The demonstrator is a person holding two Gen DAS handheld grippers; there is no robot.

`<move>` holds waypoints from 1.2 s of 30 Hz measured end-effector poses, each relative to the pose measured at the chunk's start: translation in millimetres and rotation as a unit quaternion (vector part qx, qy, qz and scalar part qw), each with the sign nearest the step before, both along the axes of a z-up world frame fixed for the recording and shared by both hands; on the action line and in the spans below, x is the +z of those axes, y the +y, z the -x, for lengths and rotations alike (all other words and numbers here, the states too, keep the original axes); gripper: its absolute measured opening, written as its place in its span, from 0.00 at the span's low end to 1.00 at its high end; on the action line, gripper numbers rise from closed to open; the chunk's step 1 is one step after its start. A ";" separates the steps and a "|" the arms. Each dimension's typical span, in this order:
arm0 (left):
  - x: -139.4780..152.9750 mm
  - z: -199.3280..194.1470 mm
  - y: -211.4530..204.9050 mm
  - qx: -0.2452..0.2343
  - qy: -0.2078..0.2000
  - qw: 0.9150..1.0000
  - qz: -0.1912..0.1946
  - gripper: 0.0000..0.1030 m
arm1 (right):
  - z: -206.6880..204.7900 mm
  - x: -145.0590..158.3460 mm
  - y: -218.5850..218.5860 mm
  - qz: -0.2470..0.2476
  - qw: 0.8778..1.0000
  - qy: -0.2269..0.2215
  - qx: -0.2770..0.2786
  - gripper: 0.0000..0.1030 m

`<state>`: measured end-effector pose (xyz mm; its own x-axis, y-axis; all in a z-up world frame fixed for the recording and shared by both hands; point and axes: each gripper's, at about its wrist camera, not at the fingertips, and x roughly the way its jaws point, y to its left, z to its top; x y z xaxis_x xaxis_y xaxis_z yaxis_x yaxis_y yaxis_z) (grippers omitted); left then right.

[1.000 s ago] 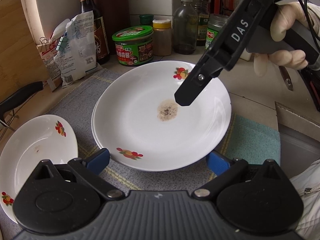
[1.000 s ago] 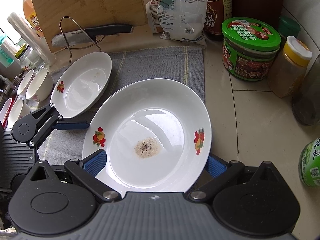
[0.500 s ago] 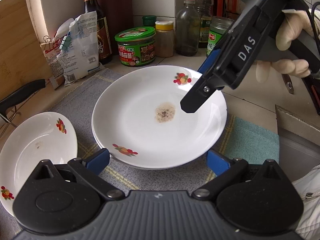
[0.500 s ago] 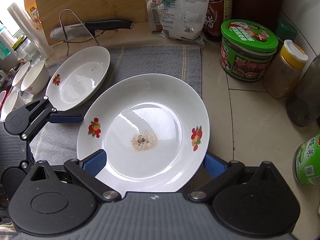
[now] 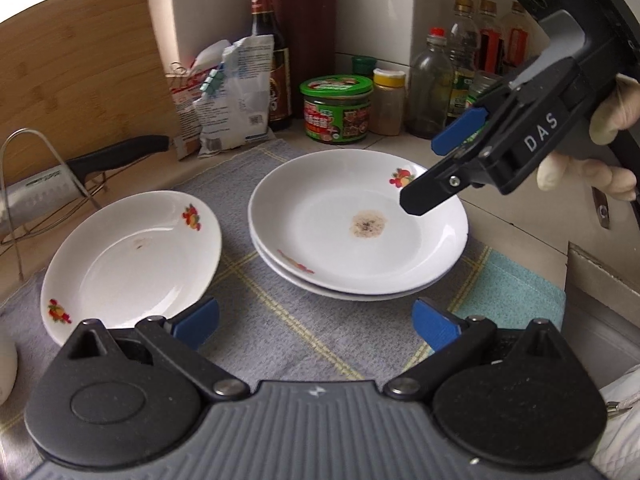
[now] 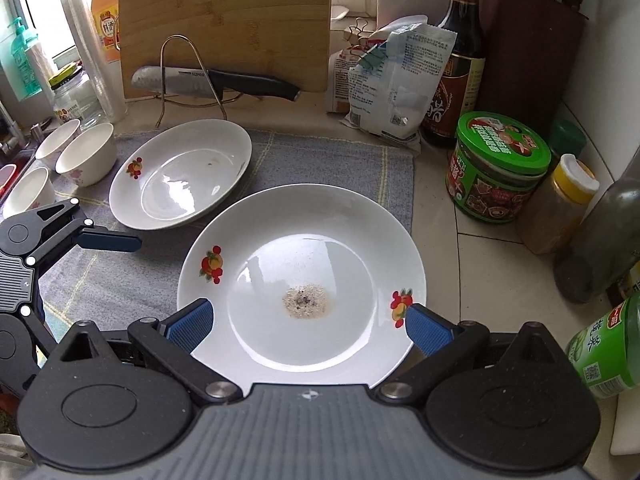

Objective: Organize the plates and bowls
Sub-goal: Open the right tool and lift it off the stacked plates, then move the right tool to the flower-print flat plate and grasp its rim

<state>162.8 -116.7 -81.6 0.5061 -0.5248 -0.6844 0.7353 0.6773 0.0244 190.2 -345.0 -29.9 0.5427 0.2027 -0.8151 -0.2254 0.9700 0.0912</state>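
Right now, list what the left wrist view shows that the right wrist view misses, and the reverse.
Only the left wrist view: a gloved hand holding the right gripper, a second plate beneath the stained plate, and a teal cloth.

Only the right wrist view: three small bowls and an orange bottle.

Both: the stained plate, the lone plate, the knife and the green-lidded jar.

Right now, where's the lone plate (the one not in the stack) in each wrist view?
Left wrist: the lone plate sits lower left, beside the left gripper, left of the stacked plates.
Right wrist: the lone plate sits upper left of centre, beyond the stacked plates.
Shared landmark: the knife on its wire rack, just behind the lone plate.
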 end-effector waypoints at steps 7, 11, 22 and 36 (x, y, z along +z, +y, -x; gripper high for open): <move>0.3 3.0 41.7 0.090 -0.019 0.996 -0.013 0.99 | 8.1 1.4 25.1 -0.009 1.000 -0.023 0.002 1.00; -8.1 -3.6 63.2 0.126 -0.009 0.992 -0.016 0.99 | 8.8 0.3 41.1 -0.010 1.000 -0.027 0.006 1.00; -36.3 -26.5 85.4 0.146 -0.001 0.989 -0.037 0.99 | 3.1 2.7 73.6 -0.008 0.999 -0.031 0.015 1.00; -50.6 -64.9 80.3 0.129 0.013 0.992 -0.004 1.00 | -22.0 0.6 86.6 -0.001 1.000 -0.019 0.023 1.00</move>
<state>227.7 -36.3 -132.1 0.6051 -0.3754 -0.7021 0.5384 0.8425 0.0136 212.2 -258.5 -29.3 0.5637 0.2288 -0.7937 -0.2722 0.9586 0.0831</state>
